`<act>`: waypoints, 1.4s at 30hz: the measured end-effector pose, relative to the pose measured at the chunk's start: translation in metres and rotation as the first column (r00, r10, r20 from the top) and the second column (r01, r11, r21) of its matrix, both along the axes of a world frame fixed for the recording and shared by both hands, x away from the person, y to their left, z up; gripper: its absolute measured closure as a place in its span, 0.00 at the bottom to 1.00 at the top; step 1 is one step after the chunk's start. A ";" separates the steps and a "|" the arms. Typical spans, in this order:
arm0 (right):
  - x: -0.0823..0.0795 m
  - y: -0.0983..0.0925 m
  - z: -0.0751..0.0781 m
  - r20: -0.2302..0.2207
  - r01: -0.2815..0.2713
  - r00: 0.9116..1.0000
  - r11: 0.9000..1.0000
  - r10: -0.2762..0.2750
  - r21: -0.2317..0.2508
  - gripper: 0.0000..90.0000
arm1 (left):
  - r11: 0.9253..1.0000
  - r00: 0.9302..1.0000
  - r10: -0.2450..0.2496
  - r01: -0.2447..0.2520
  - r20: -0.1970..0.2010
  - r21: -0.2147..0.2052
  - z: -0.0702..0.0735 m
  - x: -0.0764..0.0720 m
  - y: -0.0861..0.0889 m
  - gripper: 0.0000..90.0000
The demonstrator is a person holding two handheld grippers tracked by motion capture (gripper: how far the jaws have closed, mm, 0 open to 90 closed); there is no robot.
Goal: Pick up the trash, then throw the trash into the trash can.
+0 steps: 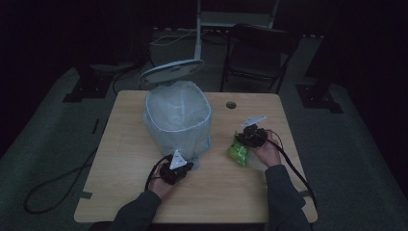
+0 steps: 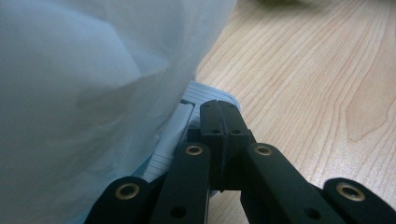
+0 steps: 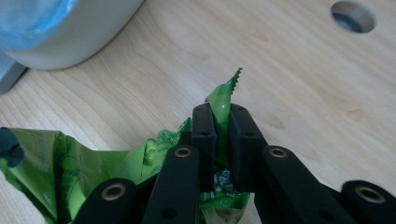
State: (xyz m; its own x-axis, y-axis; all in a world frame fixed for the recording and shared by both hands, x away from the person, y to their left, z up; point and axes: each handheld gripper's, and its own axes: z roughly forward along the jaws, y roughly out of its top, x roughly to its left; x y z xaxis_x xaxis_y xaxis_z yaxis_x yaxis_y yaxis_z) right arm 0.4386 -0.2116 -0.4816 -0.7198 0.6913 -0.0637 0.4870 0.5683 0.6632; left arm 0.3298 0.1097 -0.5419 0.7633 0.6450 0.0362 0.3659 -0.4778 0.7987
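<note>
Right hand-held gripper [image 3: 219, 122] – jaws clamped on the serrated edge of a green wrapper [image 1: 238, 151], which lies toward the counter's [image 1: 125, 192] right edge. Left hand-held gripper [image 2: 219, 116] – jaws pressed together, nothing between them, at the foot of a bag-lined bin [image 1: 177, 118] standing mid-counter, toward the far edge.

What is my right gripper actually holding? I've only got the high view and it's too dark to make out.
Observer: The right gripper is shut on a green wrapper, pinching its serrated edge between the jaws.
Operator: And the left one?
Observer: The left gripper has its jaws closed together, nothing visible between them.
Operator: Where's it sitting?
Observer: Right beside the white bag liner, over the bin's pedal.
</note>
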 end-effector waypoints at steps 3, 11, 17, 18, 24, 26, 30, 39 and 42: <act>-0.002 -0.003 0.008 0.019 0.007 1.000 1.000 -0.007 0.016 0.91 | 1.000 1.000 0.000 0.000 0.000 0.000 0.000 0.000 0.000 1.00; -0.006 -0.003 0.025 0.065 0.009 0.998 1.000 -0.010 0.013 0.91 | 1.000 1.000 0.000 0.000 0.000 0.000 0.000 0.000 0.000 1.00; -0.011 0.001 0.039 0.101 0.011 0.995 1.000 -0.012 0.017 0.91 | 1.000 1.000 0.000 0.000 0.000 0.000 0.000 0.000 0.000 1.00; -0.012 0.002 0.041 0.110 0.007 0.994 1.000 -0.009 0.014 0.91 | 1.000 1.000 -0.001 0.001 0.000 0.000 0.000 0.000 0.000 1.00; -0.018 0.005 0.059 0.152 0.010 0.988 1.000 -0.013 0.024 0.92 | 1.000 1.000 -0.001 0.001 0.001 0.001 0.000 0.000 0.000 1.00; -0.018 0.005 0.062 0.155 0.009 0.988 0.999 -0.013 0.031 0.92 | 1.000 1.000 0.000 0.000 -0.001 -0.002 0.000 0.000 0.000 1.00; -0.018 0.004 0.074 0.177 0.011 0.984 0.999 -0.019 0.050 0.92 | 1.000 1.000 -0.002 0.002 0.007 0.003 0.000 0.000 0.000 1.00; -0.017 -0.001 0.088 0.203 0.023 0.979 0.997 -0.037 0.069 0.92 | 1.000 1.000 0.002 -0.002 -0.001 -0.004 0.000 0.000 0.000 1.00; -0.018 -0.001 0.091 0.206 0.026 0.978 0.997 -0.040 0.069 0.92 | 1.000 1.000 0.002 -0.002 -0.001 -0.004 0.000 0.000 0.000 1.00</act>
